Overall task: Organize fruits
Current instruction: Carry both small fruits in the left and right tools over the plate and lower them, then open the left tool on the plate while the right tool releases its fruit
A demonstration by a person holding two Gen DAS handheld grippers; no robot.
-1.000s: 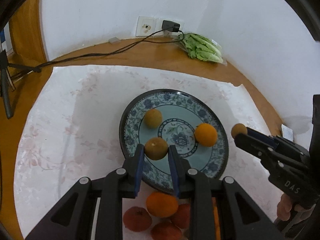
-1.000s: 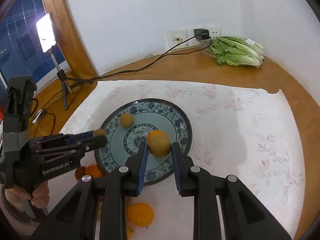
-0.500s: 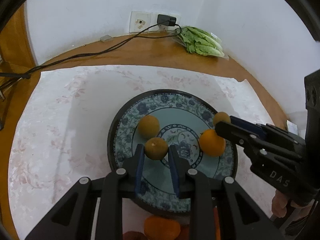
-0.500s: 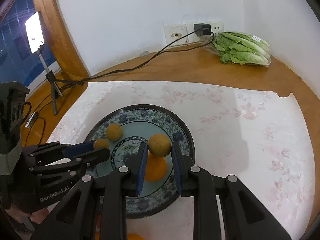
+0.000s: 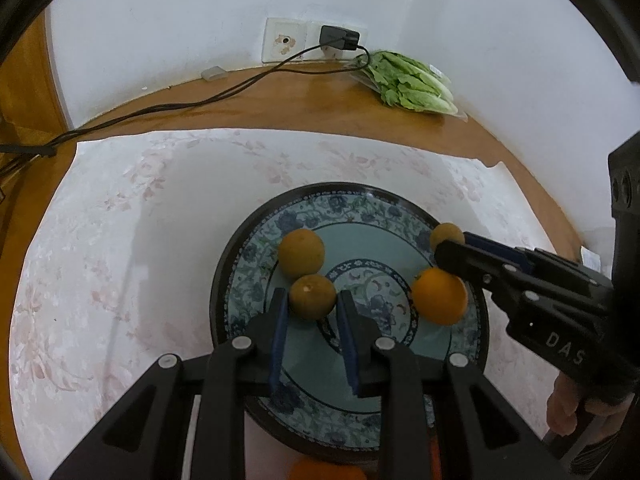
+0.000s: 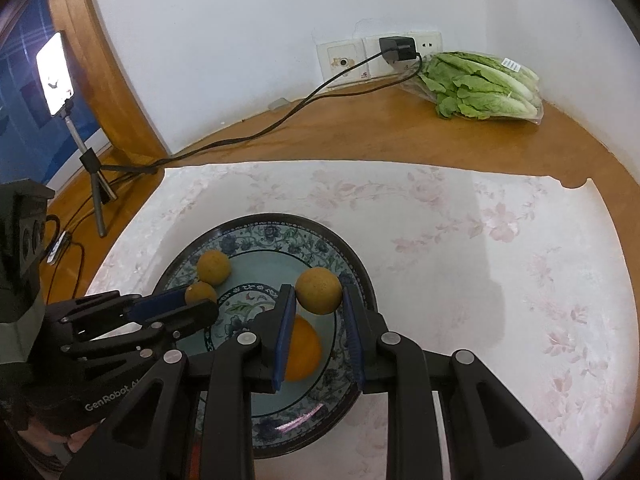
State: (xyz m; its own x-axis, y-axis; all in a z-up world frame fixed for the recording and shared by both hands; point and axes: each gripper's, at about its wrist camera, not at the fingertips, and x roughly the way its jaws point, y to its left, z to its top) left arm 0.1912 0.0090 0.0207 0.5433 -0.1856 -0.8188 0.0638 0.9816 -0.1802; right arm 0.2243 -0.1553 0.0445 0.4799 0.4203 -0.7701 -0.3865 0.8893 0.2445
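White walls (image 6: 240, 40) meet in the far right corner behind a curved wooden table (image 6: 360, 136). Wall sockets (image 6: 380, 60) sit low; a lit lamp on a tripod (image 6: 56, 76) stands far left.

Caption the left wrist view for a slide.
Left gripper holding a brownish fruit over the patterned plate; right gripper alongside.

We see our right gripper (image 6: 319, 300) clamped on a dull yellow-brown fruit (image 6: 319, 290) above the patterned blue plate (image 6: 344, 392). Under it an orange (image 6: 305, 350) lies on the plate. At left, our left gripper (image 6: 202, 300) pinches a smaller fruit (image 6: 200, 292), just beside another fruit (image 6: 214, 267). Far right, bagged lettuce (image 6: 480, 86) lies by the wall.
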